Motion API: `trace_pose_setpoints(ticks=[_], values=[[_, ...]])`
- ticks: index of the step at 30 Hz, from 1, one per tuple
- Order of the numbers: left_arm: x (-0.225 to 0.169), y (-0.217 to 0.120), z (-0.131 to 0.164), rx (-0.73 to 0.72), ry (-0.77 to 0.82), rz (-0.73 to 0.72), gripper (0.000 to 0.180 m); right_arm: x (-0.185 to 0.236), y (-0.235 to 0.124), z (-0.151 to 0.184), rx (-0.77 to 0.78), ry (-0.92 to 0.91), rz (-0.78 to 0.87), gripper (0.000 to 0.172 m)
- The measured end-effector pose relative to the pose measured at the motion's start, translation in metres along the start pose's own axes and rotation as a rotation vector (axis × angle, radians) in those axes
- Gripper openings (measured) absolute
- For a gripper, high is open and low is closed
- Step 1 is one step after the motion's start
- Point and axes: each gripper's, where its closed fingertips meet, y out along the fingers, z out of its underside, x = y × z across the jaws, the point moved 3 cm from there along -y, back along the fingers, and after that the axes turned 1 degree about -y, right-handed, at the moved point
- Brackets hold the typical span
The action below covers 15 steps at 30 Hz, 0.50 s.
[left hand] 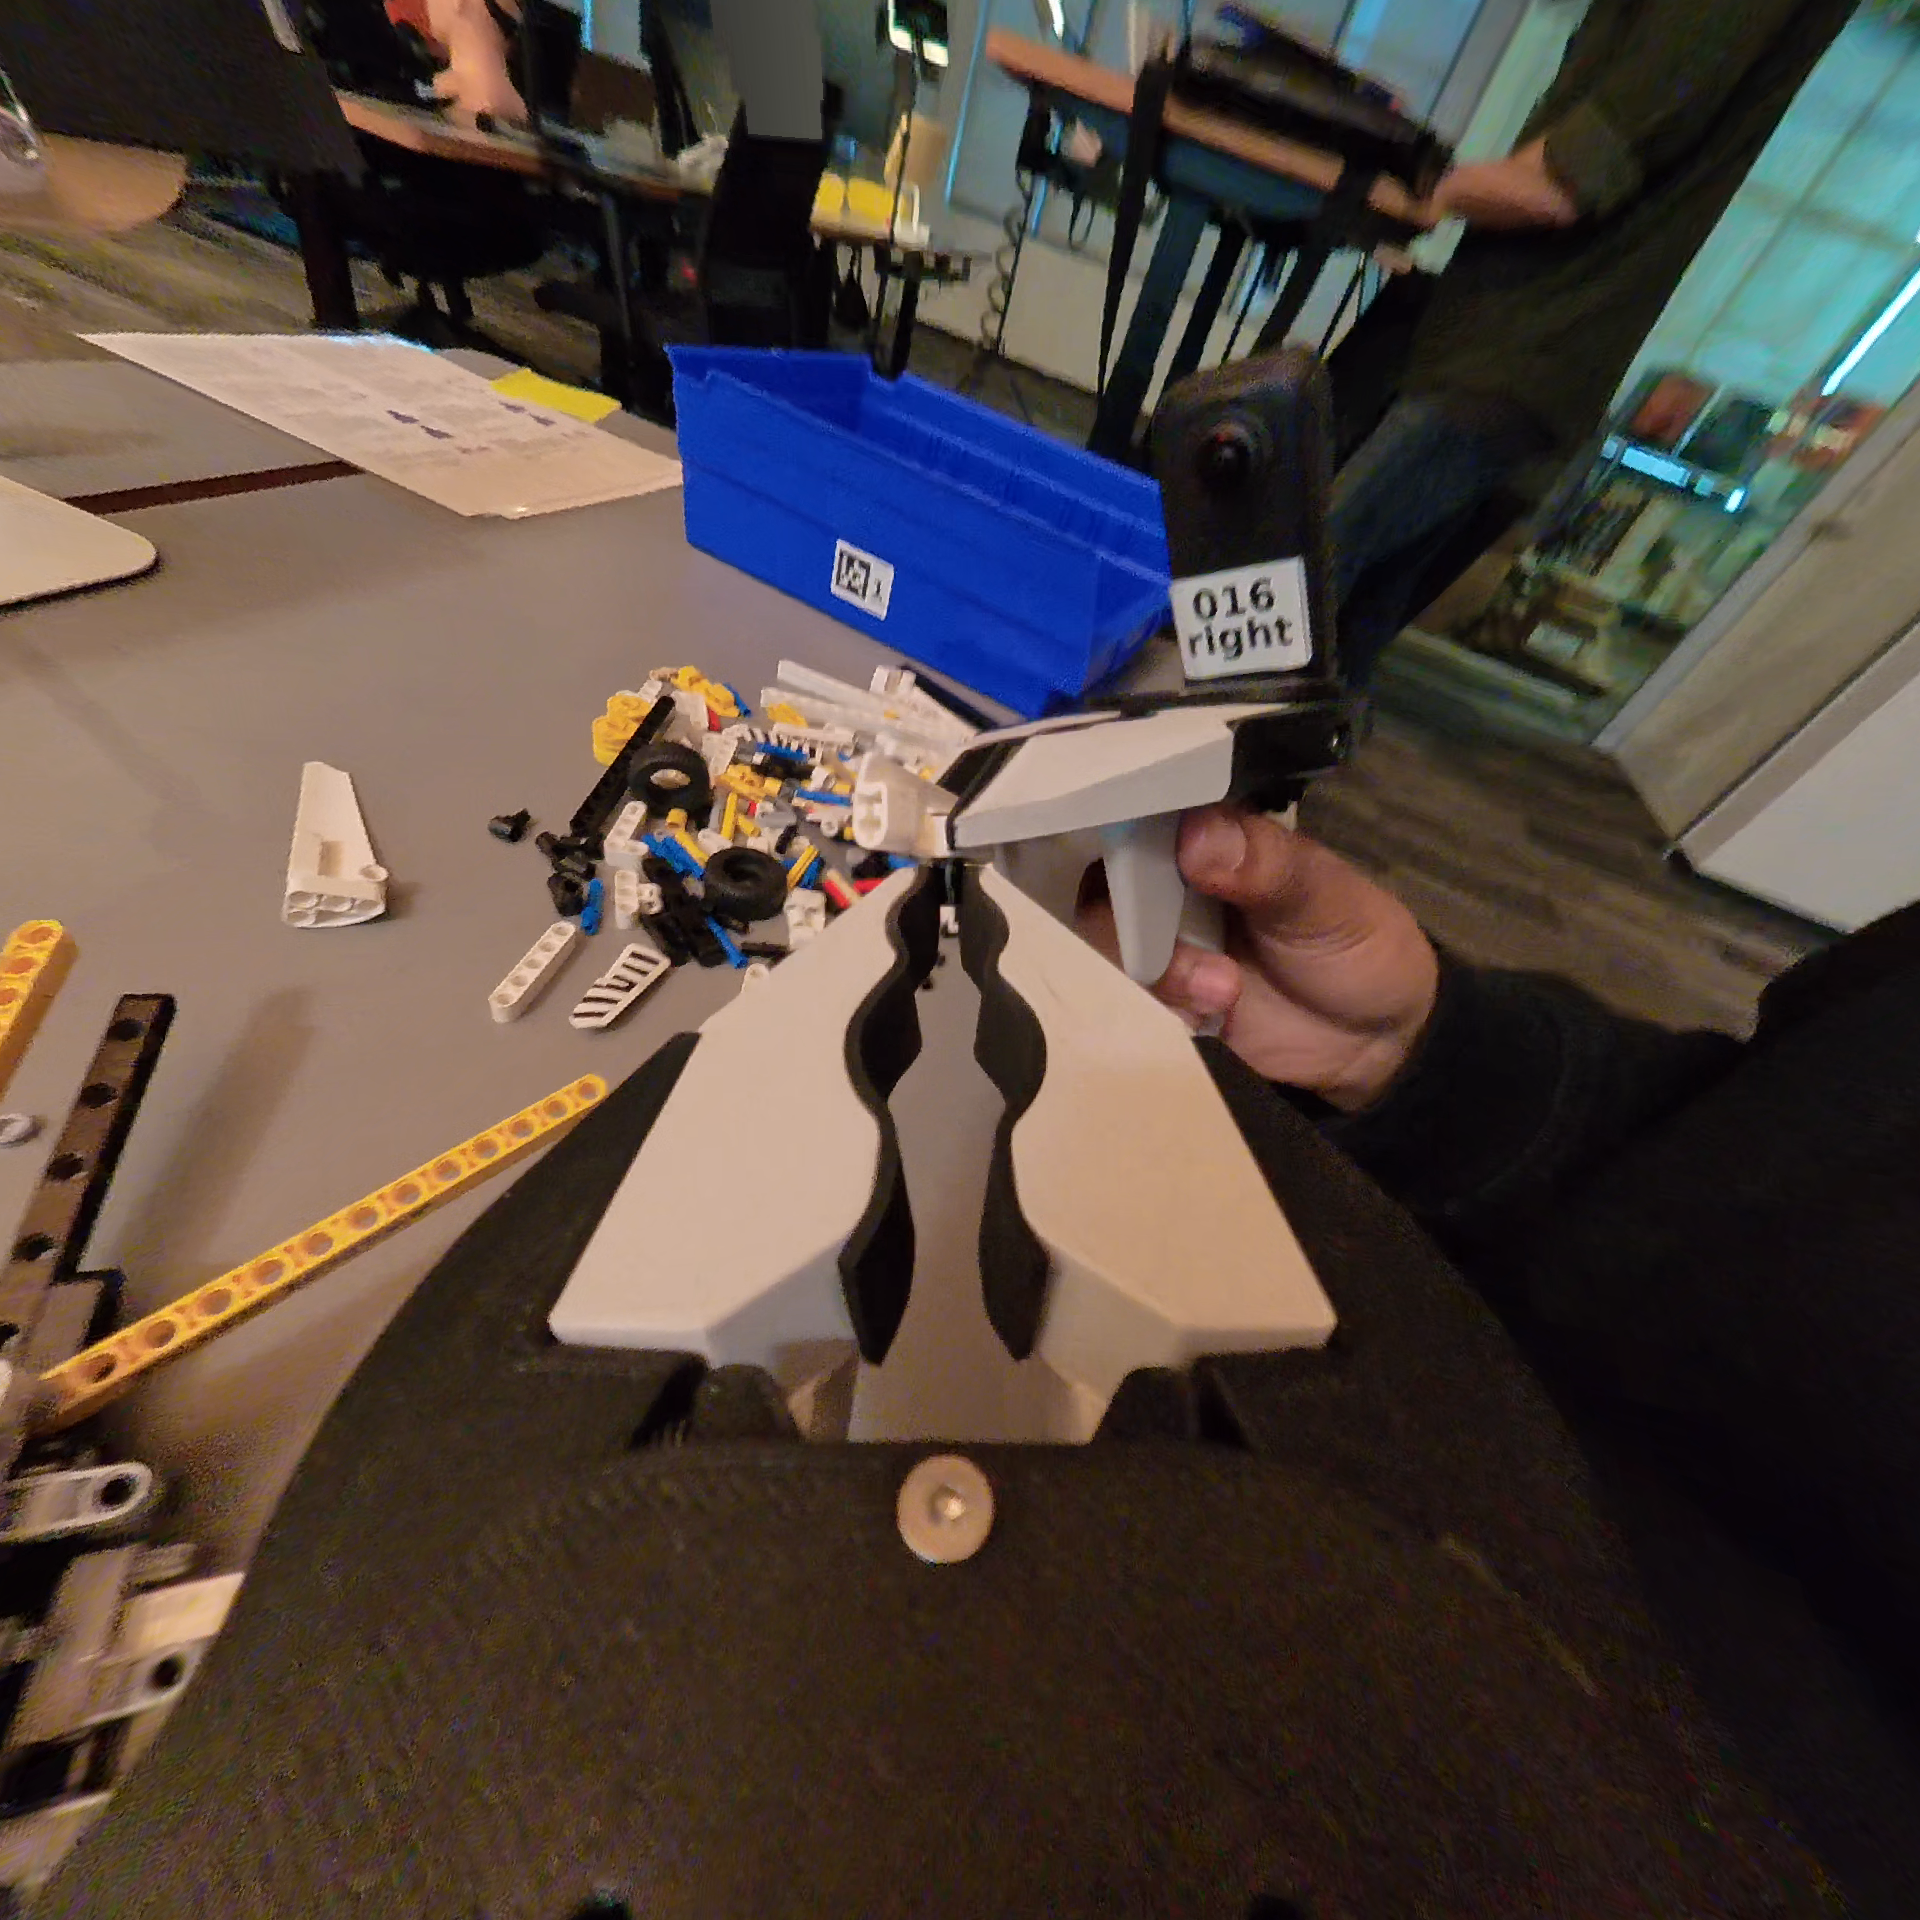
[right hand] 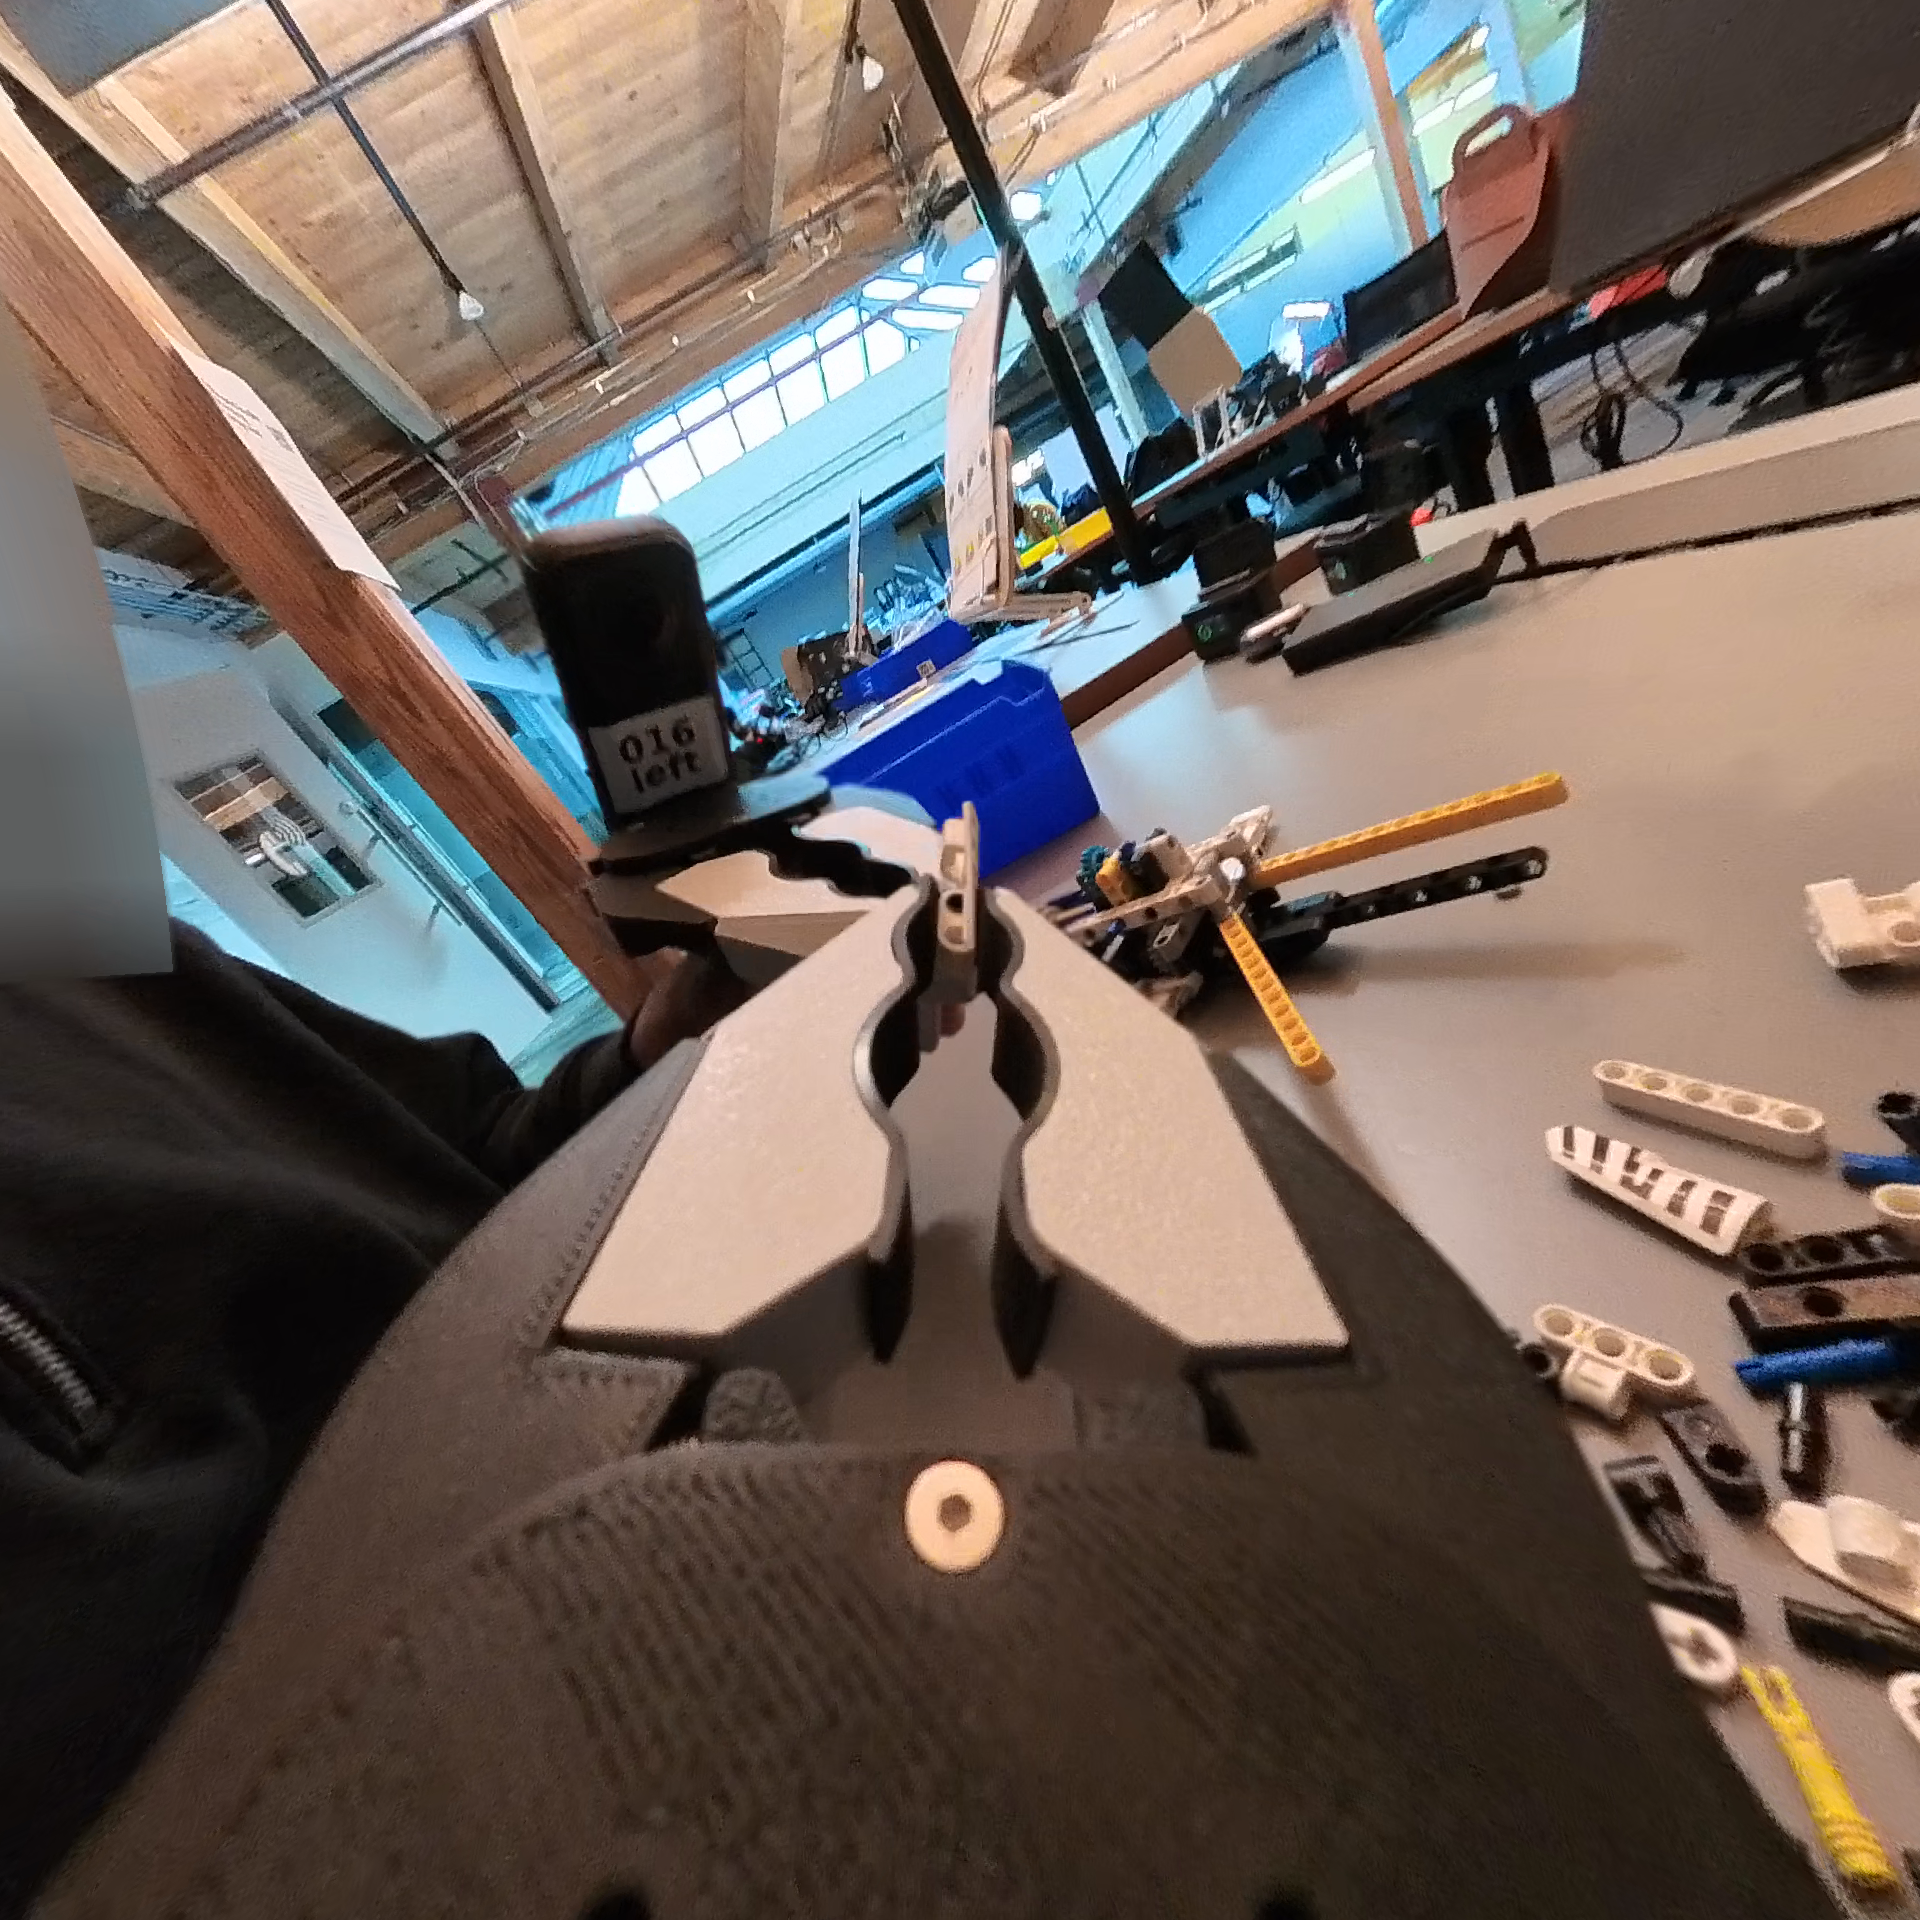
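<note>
The right gripper (right hand: 958, 925) pinches a slim white panel (right hand: 957, 902) upright at its tips while the left gripper (left hand: 943, 896) stands shut just beneath it (apparently bare), so smooth hard plastic could slip onto the grey table (left hand: 343, 665) and its loose bricks (left hand: 717, 821).

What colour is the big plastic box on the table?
Blue. The box shows best in the left wrist view.

**Printed marks in your views**

You have a white label (left hand: 1238, 618) on one black camera housing (left hand: 1247, 457) and a second white label (right hand: 657, 755) on the other housing (right hand: 623, 613). A square-code tag (left hand: 861, 579) marks the blue bin (left hand: 935, 488). The printed sheet (left hand: 416, 416) is too blurred to read.
</note>
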Motion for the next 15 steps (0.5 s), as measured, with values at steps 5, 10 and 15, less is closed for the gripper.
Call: trace_pose_setpoints(ticks=[5, 10, 15], values=[[-0.002, 0.002, 0.030, 0.091, -0.014, -0.046, 0.002, -0.019, -0.054, -0.064, -0.399, 0.143, 0.017, 0.005], [0.008, 0.001, 0.032, 0.086, -0.030, -0.085, 0.002, -0.035, -0.064, -0.052, -0.106, -0.127, 0.301, 0.005], [0.023, 0.034, 0.052, 0.343, 0.215, -0.215, 0.002, -0.073, -0.083, -0.030, 0.099, -0.259, 0.581, 0.005]])
